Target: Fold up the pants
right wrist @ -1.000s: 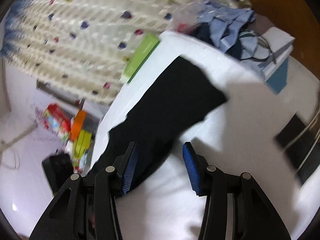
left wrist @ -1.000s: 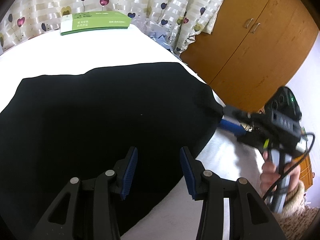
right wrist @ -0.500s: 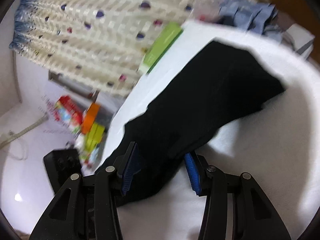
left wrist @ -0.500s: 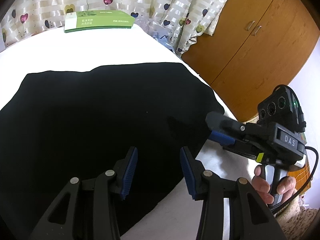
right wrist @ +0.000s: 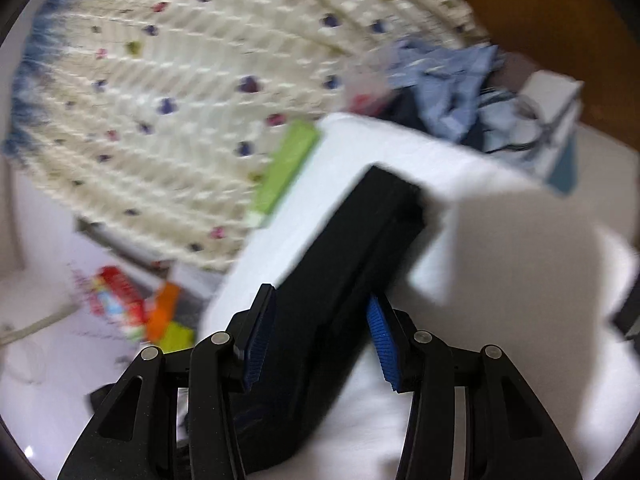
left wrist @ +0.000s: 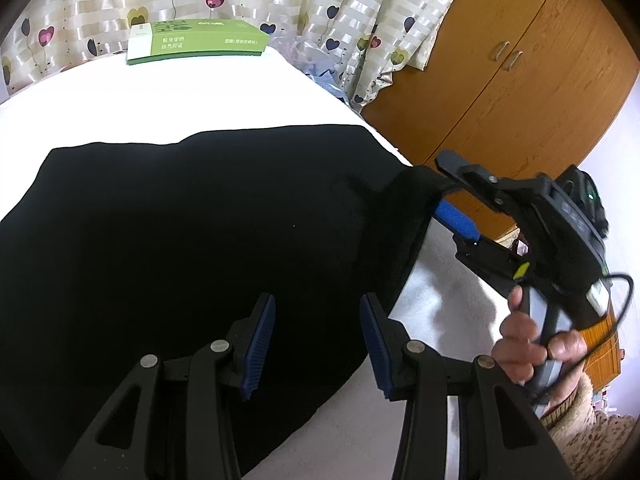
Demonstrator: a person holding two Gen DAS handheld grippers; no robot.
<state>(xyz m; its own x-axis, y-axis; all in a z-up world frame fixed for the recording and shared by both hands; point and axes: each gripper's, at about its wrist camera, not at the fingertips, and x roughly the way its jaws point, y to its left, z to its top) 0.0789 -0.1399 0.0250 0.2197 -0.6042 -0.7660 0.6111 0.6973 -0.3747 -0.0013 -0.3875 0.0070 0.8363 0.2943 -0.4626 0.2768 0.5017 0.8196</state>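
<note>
Black pants lie spread on the white bed. My left gripper is open and empty just above the pants' near part. My right gripper, seen in the left wrist view, has its jaws around the pants' right corner, which is lifted off the bed. In the blurred right wrist view the right gripper has its jaws apart with the black pants running between the blue pads. Whether the pads pinch the cloth is unclear.
A green box lies at the bed's far edge under a heart-print curtain. A wooden wardrobe stands to the right. Blue clothes are piled beyond the bed; coloured items lie on the floor.
My right gripper has moved in over the pants' right corner, and that corner has risen off the bed. The left gripper has stayed in place, open.
</note>
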